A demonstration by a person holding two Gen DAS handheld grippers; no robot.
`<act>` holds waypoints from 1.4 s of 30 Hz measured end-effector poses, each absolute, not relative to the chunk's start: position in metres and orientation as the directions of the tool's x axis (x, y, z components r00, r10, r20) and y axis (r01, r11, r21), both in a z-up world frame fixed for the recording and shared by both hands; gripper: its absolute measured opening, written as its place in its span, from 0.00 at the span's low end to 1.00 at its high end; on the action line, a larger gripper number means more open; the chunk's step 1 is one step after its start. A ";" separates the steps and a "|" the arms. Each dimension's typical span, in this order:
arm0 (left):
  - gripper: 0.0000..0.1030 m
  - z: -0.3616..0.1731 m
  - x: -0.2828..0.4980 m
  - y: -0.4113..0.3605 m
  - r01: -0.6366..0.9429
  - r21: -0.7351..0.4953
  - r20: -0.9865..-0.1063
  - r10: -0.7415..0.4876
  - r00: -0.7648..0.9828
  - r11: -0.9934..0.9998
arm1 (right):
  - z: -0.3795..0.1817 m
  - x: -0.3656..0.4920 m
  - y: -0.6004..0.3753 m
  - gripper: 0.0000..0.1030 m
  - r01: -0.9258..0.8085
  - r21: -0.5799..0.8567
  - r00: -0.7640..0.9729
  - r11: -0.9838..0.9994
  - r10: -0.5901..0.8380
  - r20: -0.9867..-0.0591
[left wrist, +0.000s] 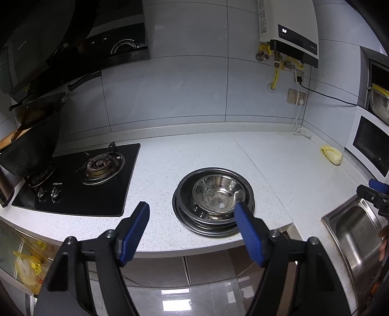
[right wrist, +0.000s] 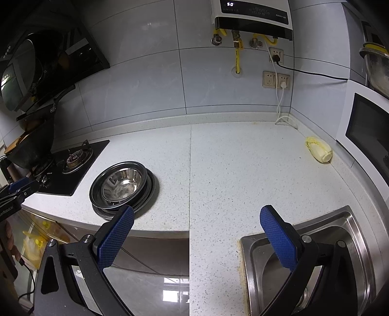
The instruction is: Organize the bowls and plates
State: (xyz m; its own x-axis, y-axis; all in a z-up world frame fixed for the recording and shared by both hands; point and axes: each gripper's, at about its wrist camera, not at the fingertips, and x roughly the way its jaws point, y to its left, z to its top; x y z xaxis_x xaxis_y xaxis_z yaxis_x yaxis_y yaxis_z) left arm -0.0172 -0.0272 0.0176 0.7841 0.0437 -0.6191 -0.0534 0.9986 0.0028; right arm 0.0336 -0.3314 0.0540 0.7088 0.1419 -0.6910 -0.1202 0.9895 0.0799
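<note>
Lit digits "50" on the water heater display – small brand lettering beside it, unreadable

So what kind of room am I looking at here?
A home kitchen, most likely: there is a gas stove set into the counter, a steel sink, and stacked metal bowls.

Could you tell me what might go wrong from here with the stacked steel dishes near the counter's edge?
1. The stack of steel plates sits close to the countertop's front edge; a nudge could push it off.
2. The steel bowl sits loose on top and may slide if the stack is bumped.
3. The open left gripper has one finger right beside the rim, so advancing could knock it.
</note>
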 end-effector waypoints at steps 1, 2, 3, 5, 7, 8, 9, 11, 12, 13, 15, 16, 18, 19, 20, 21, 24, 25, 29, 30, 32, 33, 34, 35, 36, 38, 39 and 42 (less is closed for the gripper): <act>0.69 0.017 -0.017 -0.027 -0.054 0.000 -0.622 0.042 0.782 0.999 | 0.054 0.034 -0.331 0.99 -0.120 0.079 0.708 0.990 0.141 -0.692; 0.69 0.017 -0.017 -0.027 -0.055 -0.003 -0.623 0.041 0.781 0.998 | 0.053 0.035 -0.332 0.99 -0.122 0.079 0.707 0.989 0.142 -0.693; 0.69 0.016 -0.016 -0.027 -0.056 -0.004 -0.624 0.041 0.781 0.998 | 0.053 0.035 -0.332 0.99 -0.122 0.079 0.707 0.989 0.142 -0.693; 0.69 0.015 -0.016 -0.025 -0.059 -0.003 -0.625 0.044 0.780 0.998 | 0.053 0.035 -0.332 0.99 -0.121 0.078 0.706 0.990 0.141 -0.694; 0.69 0.015 -0.016 -0.024 -0.062 -0.003 -0.625 0.046 0.779 0.998 | 0.053 0.036 -0.332 0.99 -0.122 0.079 0.706 0.989 0.142 -0.694; 0.69 0.015 -0.016 -0.024 -0.064 -0.004 -0.626 0.047 0.778 0.998 | 0.052 0.036 -0.332 0.99 -0.122 0.080 0.705 0.989 0.143 -0.694; 0.69 0.015 -0.015 -0.023 -0.064 -0.005 -0.627 0.047 0.778 0.998 | 0.052 0.036 -0.333 0.99 -0.121 0.080 0.705 0.989 0.143 -0.695; 0.69 0.015 -0.015 -0.022 -0.070 -0.010 -0.631 0.048 0.775 0.998 | 0.052 0.036 -0.333 0.99 -0.122 0.080 0.705 0.989 0.144 -0.695; 0.69 0.015 -0.015 -0.022 -0.071 -0.012 -0.632 0.047 0.774 0.997 | 0.052 0.036 -0.333 0.99 -0.123 0.081 0.704 0.989 0.144 -0.695; 0.69 0.015 -0.015 -0.022 -0.072 -0.012 -0.632 0.048 0.774 0.997 | 0.052 0.036 -0.332 0.99 -0.123 0.081 0.704 0.989 0.145 -0.695; 0.69 0.014 -0.015 -0.021 -0.072 -0.011 -0.632 0.049 0.773 0.997 | 0.052 0.035 -0.332 0.99 -0.123 0.081 0.704 0.989 0.145 -0.695; 0.69 0.014 -0.015 -0.021 -0.072 -0.012 -0.634 0.048 0.772 0.997 | 0.051 0.035 -0.332 0.99 -0.123 0.082 0.704 0.989 0.145 -0.696; 0.69 0.014 -0.015 -0.021 -0.073 -0.012 -0.635 0.049 0.771 0.997 | 0.051 0.036 -0.332 0.99 -0.125 0.083 0.703 0.989 0.147 -0.696; 0.69 0.013 -0.015 -0.021 -0.074 -0.010 -0.635 0.051 0.771 0.997 | 0.051 0.036 -0.332 0.99 -0.125 0.082 0.703 0.989 0.147 -0.696; 0.69 0.013 -0.014 -0.020 -0.074 -0.010 -0.637 0.051 0.770 0.997 | 0.051 0.035 -0.332 0.99 -0.126 0.083 0.703 0.989 0.147 -0.696; 0.69 0.013 -0.013 -0.020 -0.074 -0.013 -0.639 0.049 0.767 0.997 | 0.051 0.035 -0.332 0.99 -0.127 0.083 0.702 0.988 0.148 -0.696; 0.69 0.012 -0.013 -0.020 -0.076 -0.012 -0.639 0.051 0.767 0.997 | 0.050 0.036 -0.331 0.99 -0.134 0.080 0.700 0.988 0.151 -0.698; 0.69 0.012 -0.013 -0.020 -0.076 -0.013 -0.639 0.050 0.767 0.997 | 0.050 0.036 -0.330 0.99 -0.135 0.080 0.700 0.988 0.152 -0.698; 0.69 0.011 -0.013 -0.020 -0.077 -0.014 -0.639 0.050 0.768 0.997 | 0.050 0.037 -0.329 0.99 -0.142 0.077 0.698 0.987 0.155 -0.699; 0.69 0.011 -0.013 -0.020 -0.077 -0.011 -0.637 0.053 0.769 0.997 | 0.050 0.037 -0.329 0.99 -0.144 0.076 0.698 0.987 0.156 -0.699; 0.69 0.011 -0.013 -0.020 -0.074 -0.010 -0.636 0.051 0.770 0.997 | 0.050 0.036 -0.329 0.99 -0.145 0.074 0.698 0.987 0.154 -0.699; 0.69 0.010 -0.014 -0.020 -0.075 -0.011 -0.634 0.051 0.772 0.997 | 0.049 0.036 -0.329 0.99 -0.144 0.073 0.698 0.987 0.153 -0.700; 0.69 0.011 -0.014 -0.020 -0.076 -0.010 -0.632 0.052 0.774 0.997 | 0.049 0.036 -0.329 0.99 -0.143 0.073 0.697 0.987 0.153 -0.700; 0.69 0.011 -0.014 -0.020 -0.076 -0.010 -0.631 0.052 0.774 0.997 | 0.050 0.037 -0.329 0.99 -0.143 0.073 0.696 0.987 0.153 -0.701; 0.69 0.011 -0.015 -0.021 -0.076 -0.012 -0.631 0.051 0.774 0.997 | 0.050 0.037 -0.329 0.99 -0.143 0.073 0.696 0.987 0.153 -0.701; 0.69 0.011 -0.015 -0.021 -0.076 -0.013 -0.631 0.051 0.774 0.997 | 0.050 0.037 -0.329 0.99 -0.144 0.072 0.697 0.987 0.153 -0.701; 0.69 0.011 -0.014 -0.021 -0.075 -0.012 -0.630 0.051 0.775 0.997 | 0.050 0.037 -0.329 0.99 -0.144 0.072 0.697 0.987 0.153 -0.700; 0.69 0.011 -0.013 -0.021 -0.073 -0.011 -0.632 0.050 0.773 0.997 | 0.050 0.037 -0.329 0.99 -0.145 0.072 0.697 0.987 0.154 -0.701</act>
